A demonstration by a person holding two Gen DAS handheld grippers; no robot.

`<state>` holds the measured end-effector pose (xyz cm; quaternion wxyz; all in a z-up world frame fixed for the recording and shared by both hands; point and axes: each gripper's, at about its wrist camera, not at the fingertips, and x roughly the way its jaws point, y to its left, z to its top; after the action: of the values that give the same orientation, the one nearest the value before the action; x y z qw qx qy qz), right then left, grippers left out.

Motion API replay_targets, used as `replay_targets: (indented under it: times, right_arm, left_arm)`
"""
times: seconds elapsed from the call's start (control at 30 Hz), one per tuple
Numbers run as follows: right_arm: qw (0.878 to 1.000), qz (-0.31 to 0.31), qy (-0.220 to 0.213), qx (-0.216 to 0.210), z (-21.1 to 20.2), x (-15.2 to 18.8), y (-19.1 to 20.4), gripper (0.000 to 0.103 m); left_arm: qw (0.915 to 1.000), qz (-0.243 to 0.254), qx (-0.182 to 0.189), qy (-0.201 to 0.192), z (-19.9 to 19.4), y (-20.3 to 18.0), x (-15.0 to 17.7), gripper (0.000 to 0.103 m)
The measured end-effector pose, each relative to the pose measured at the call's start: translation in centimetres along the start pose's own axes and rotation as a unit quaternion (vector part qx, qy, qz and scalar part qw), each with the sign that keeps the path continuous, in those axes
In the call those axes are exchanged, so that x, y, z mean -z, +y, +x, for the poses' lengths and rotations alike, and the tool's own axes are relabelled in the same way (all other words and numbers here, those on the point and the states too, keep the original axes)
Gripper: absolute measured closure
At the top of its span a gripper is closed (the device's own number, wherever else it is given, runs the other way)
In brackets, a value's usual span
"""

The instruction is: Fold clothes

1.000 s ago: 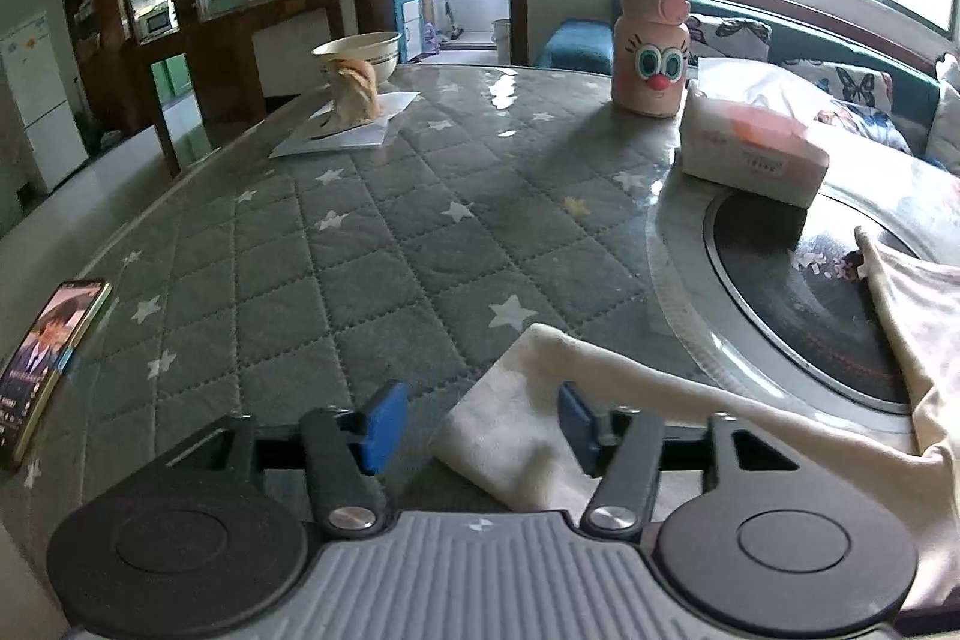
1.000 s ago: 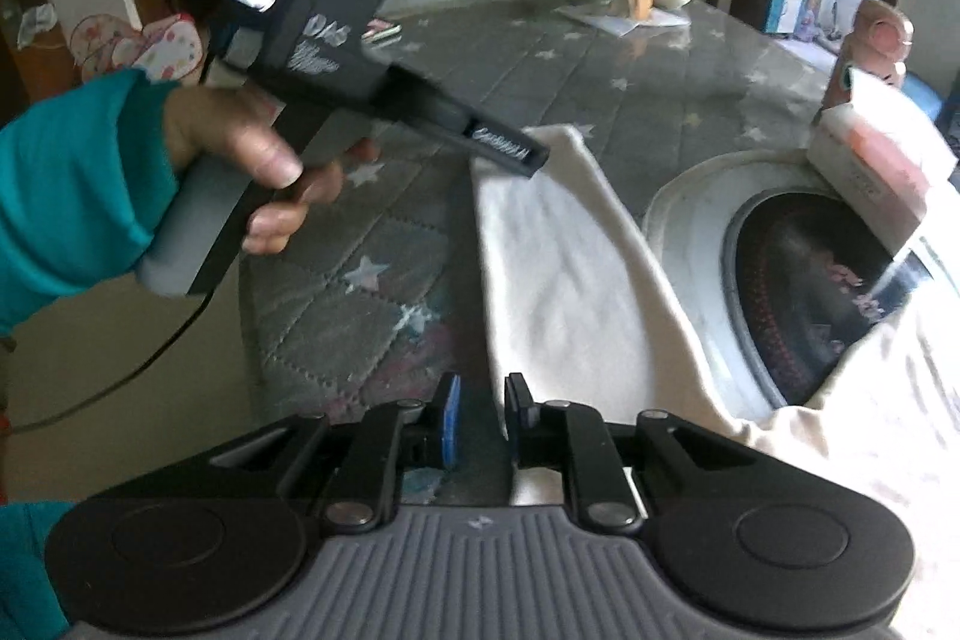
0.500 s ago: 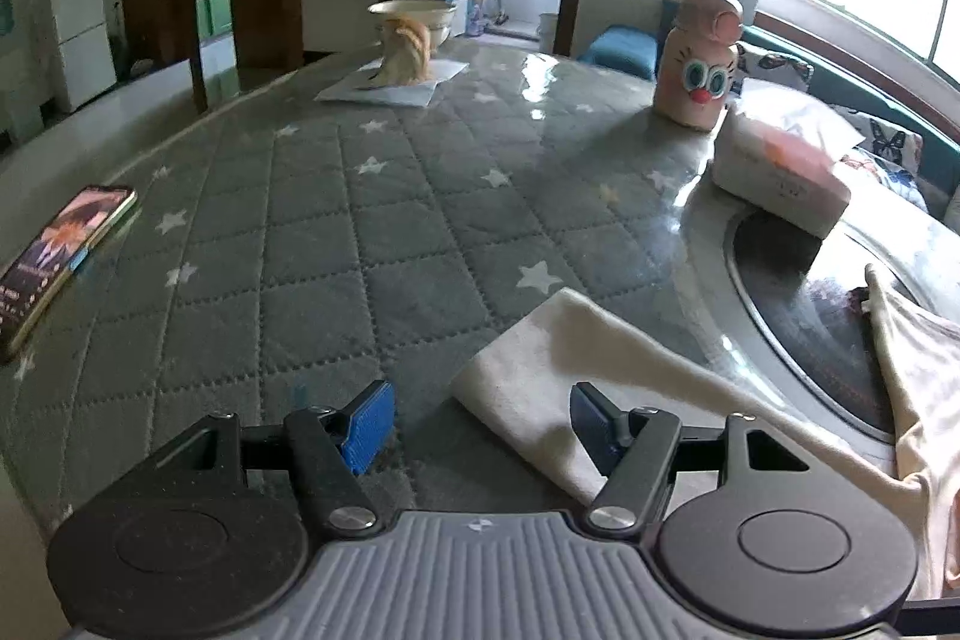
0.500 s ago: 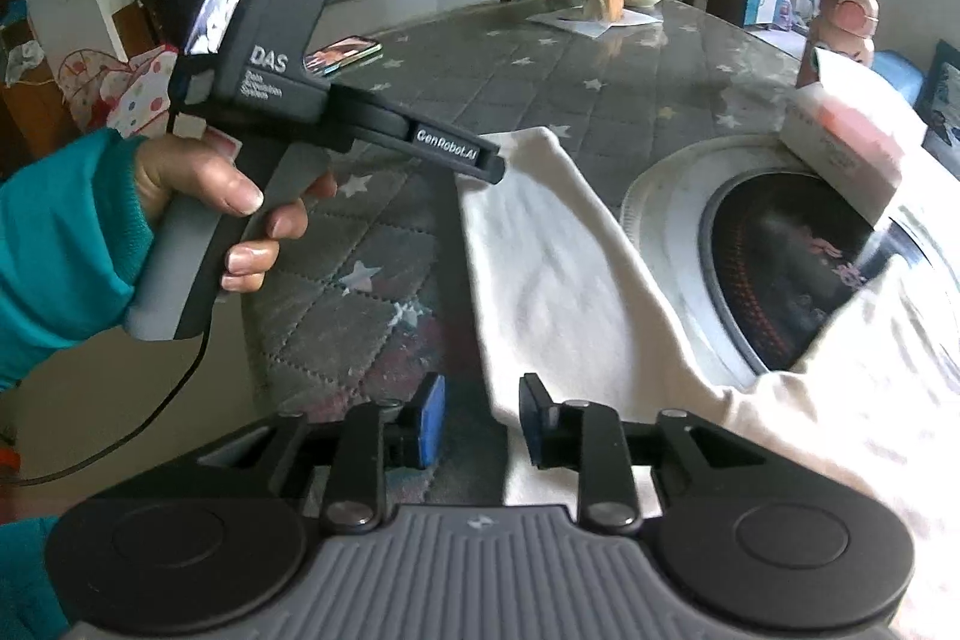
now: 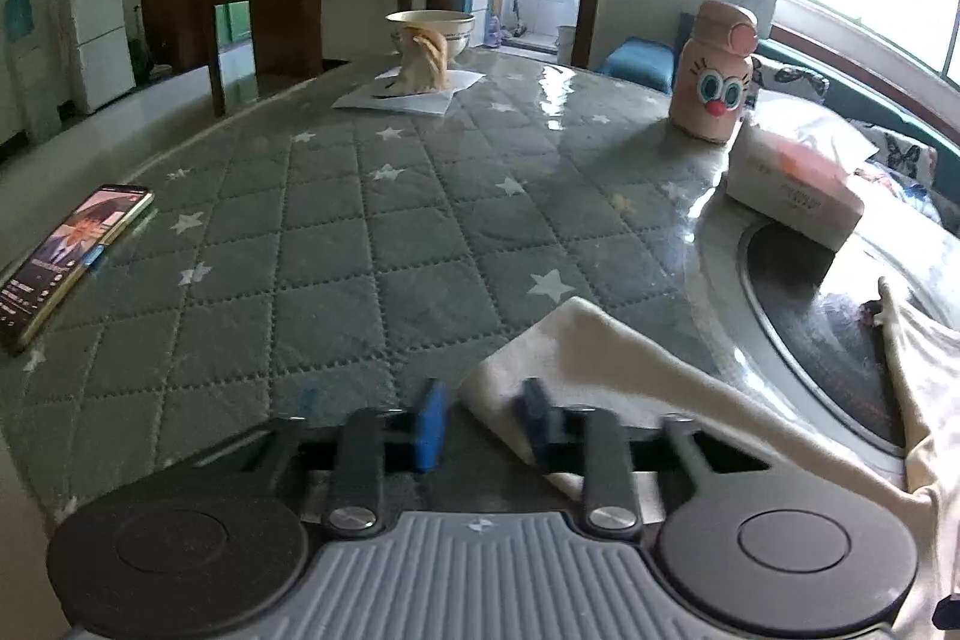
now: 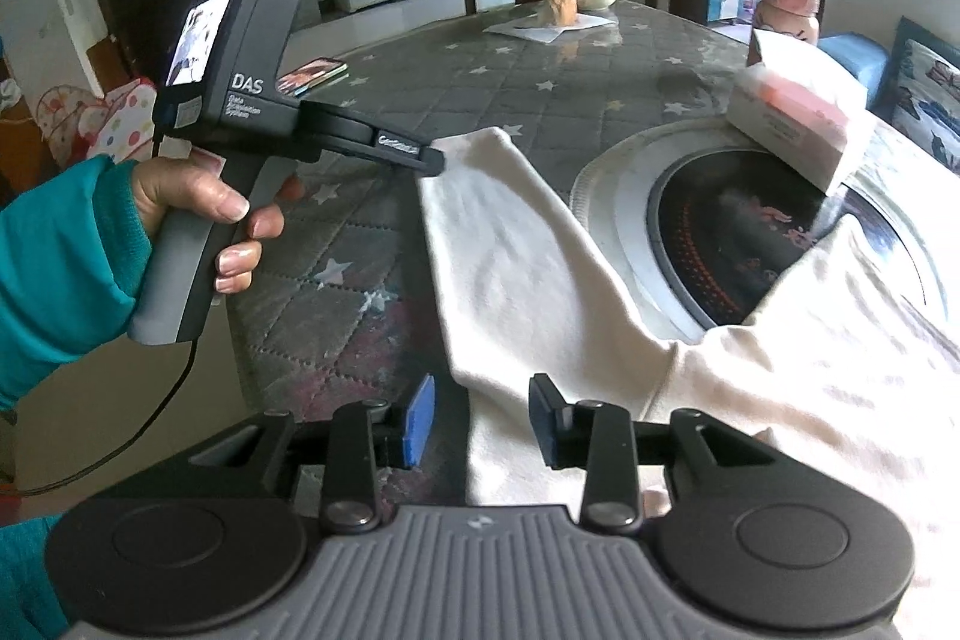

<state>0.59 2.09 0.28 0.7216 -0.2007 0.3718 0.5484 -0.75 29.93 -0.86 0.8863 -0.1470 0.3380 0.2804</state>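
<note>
Left hand-held gripper (image 5: 477, 424): you are closing it on the sleeve (image 5: 606, 370) end, cloth between the pads.
Right hand-held gripper (image 6: 480, 421): you are opening it over the sleeve, gripping nothing.
Shirt (image 6: 810, 370): lying across the tabletop (image 5: 360, 244).
Next: fold the sleeve inward.

Phone (image 5: 72, 256), bowl (image 5: 431, 31), pink cartoon bottle (image 5: 714, 79) beside tissue box (image 5: 792, 187).

Window glare, fisheye warp, blurred tongs
</note>
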Motion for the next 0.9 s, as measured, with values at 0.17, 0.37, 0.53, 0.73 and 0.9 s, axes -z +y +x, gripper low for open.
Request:
replay_targets:
  times: [0.17, 0.37, 0.53, 0.73, 0.9]
  right_arm:
    - [1.0, 0.02, -0.014, 0.012, -1.3, 0.6, -1.0, 0.068]
    - [0.996, 0.07, -0.034, 0.044, -3.9, 2.2, -3.9, 0.068]
    - [0.987, 0.13, -0.056, 0.082, -7.1, 4.3, -7.2, 0.068]
    - [0.971, 0.181, -0.075, 0.139, -11.2, 7.7, -10.5, 0.068]
    - [0.956, 0.232, -0.081, 0.163, -13.9, 11.6, -12.1, 0.068]
  left_arm:
    - [0.9992, -0.009, 0.039, -0.002, -0.7, -0.7, -0.2, 0.094]
    - [0.991, 0.015, 0.13, -0.026, -4.5, -4.4, -0.8, 0.094]
    - [0.9709, 0.056, 0.231, -0.03, -8.2, -9.5, -0.7, 0.094]
    - [0.9302, 0.11, 0.349, -0.024, -11.9, -16.3, 0.6, 0.096]
    - [0.8924, 0.172, 0.417, 0.015, -12.8, -21.4, 3.6, 0.096]
